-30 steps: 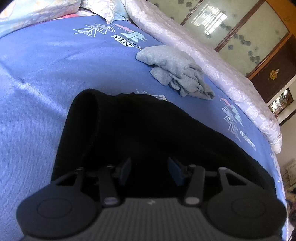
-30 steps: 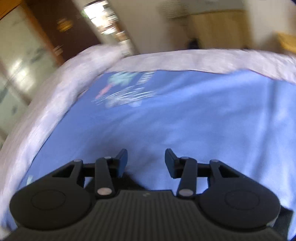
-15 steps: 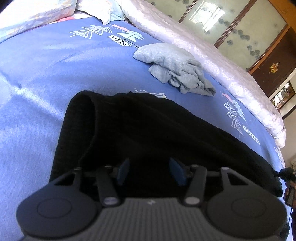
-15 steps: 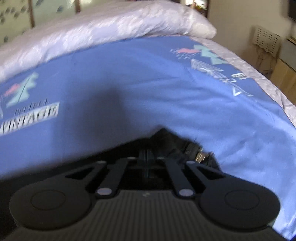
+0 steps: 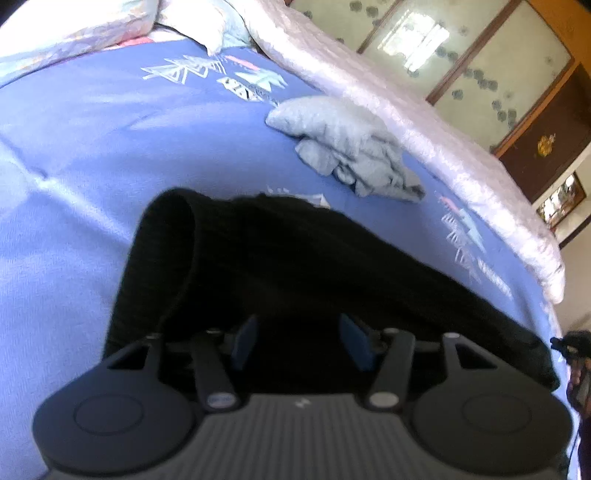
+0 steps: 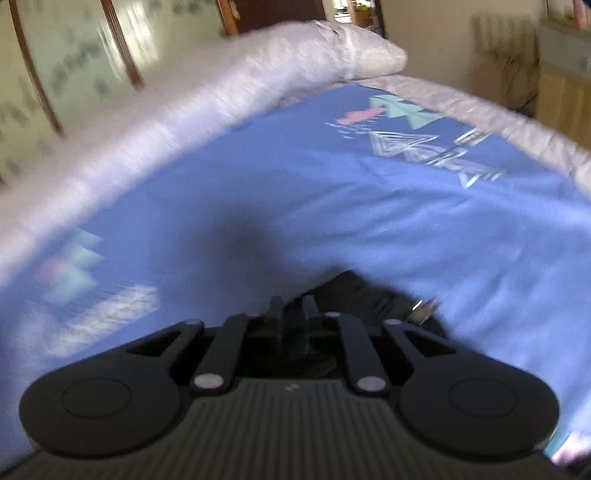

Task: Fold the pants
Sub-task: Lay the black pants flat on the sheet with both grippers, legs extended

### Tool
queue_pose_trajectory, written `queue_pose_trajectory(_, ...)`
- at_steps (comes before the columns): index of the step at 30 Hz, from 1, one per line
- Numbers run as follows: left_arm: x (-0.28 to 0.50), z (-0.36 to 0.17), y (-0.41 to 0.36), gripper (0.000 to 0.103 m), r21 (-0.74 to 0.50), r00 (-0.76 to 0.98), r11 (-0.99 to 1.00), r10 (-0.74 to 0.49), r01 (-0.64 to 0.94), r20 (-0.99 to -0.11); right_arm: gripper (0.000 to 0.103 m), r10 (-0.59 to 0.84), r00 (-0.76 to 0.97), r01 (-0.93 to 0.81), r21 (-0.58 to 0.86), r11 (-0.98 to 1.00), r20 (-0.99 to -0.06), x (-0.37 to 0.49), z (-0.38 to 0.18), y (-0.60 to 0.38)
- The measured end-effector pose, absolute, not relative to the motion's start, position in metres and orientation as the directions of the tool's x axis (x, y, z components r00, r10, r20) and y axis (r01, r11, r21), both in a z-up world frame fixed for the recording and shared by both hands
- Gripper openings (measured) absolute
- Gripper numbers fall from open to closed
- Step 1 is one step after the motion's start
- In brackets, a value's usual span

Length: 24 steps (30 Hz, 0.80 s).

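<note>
The black pants (image 5: pixel 295 258) lie across the blue bedsheet (image 5: pixel 74 147), with one folded edge curling up at the left. My left gripper (image 5: pixel 298 325) hovers open just above the near part of the pants, and nothing shows between its blue pads. In the blurred right wrist view, my right gripper (image 6: pixel 292 306) has its jaws almost together and they are opening slightly. They pinch a bunched end of the pants (image 6: pixel 354 291), which rises in a peak around the fingertips.
A crumpled grey garment (image 5: pixel 347 147) lies on the sheet beyond the pants. A rolled white quilt (image 5: pixel 443 147) runs along the far edge of the bed, with glass wardrobe doors (image 5: pixel 498 55) behind it. Pillows (image 5: pixel 74 22) sit at the top left.
My right gripper swung round from bare sheet to the end of the pants and closed from open onto the fabric. The left gripper has stayed in place.
</note>
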<state>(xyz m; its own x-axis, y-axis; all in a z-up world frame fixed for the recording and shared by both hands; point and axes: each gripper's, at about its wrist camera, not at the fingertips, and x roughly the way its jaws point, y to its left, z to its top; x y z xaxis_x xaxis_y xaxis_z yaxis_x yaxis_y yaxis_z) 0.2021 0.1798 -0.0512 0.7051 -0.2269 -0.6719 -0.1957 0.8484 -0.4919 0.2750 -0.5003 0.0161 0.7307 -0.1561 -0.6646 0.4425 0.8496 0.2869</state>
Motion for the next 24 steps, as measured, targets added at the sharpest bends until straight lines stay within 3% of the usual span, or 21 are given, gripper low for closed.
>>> queue_pose_trajectory(3, 0.191, -0.041, 0.189, 0.057, -0.513, 0.725, 0.833, -0.22, -0.209, -0.652, 0.039, 0.019, 0.746, 0.287, 0.347, 0.893, -0.666, 0.261, 0.034, -0.472)
queue_pose_trajectory(6, 0.179, -0.033, 0.195, 0.057, -0.522, 0.742, 0.825, -0.208, -0.217, -0.637, 0.041, 0.15, 0.702, 0.148, 0.348, 0.926, -0.696, 0.265, 0.041, -0.43)
queue_pose_trajectory(9, 0.171, -0.032, 0.2, 0.057, -0.533, 0.745, 0.815, -0.206, -0.229, -0.635, 0.051, 0.242, 0.637, 0.12, 0.403, 0.907, -0.732, 0.278, 0.027, -0.39)
queue_pose_trajectory(13, 0.172, -0.034, 0.205, 0.057, -0.538, 0.739, 0.809, -0.211, -0.235, -0.64, 0.053, 0.189, 0.551, 0.104, 0.292, 0.951, -0.812, 0.3, -0.01, -0.343)
queue_pose_trajectory(15, 0.175, -0.038, 0.207, 0.057, -0.539, 0.735, 0.81, -0.217, -0.231, -0.642, 0.046, 0.107, 0.587, 0.075, 0.185, 0.98, -0.803, 0.302, -0.024, -0.326)
queue_pose_trajectory(16, 0.178, -0.04, 0.207, 0.057, -0.539, 0.732, 0.81, -0.221, -0.23, -0.644, 0.033, 0.051, 0.608, 0.044, 0.098, 0.994, -0.793, 0.302, -0.025, -0.313)
queue_pose_trajectory(18, 0.183, -0.047, 0.206, 0.057, -0.539, 0.723, 0.811, -0.231, -0.227, -0.652, 0.003, 0.059, 0.627, 0.019, 0.09, 0.996, -0.776, 0.308, -0.025, -0.307)
queue_pose_trajectory(22, 0.188, -0.056, 0.205, 0.058, -0.531, 0.72, 0.818, -0.23, -0.222, -0.655, 0.002, 0.018, 0.716, 0.101, 0.129, 0.987, -0.698, 0.328, -0.013, -0.332)
queue_pose_trajectory(24, 0.187, -0.057, 0.203, 0.058, -0.52, 0.722, 0.827, -0.225, -0.214, -0.654, 0.002, -0.117, 0.737, 0.204, 0.054, 0.977, -0.665, 0.339, -0.011, -0.343)
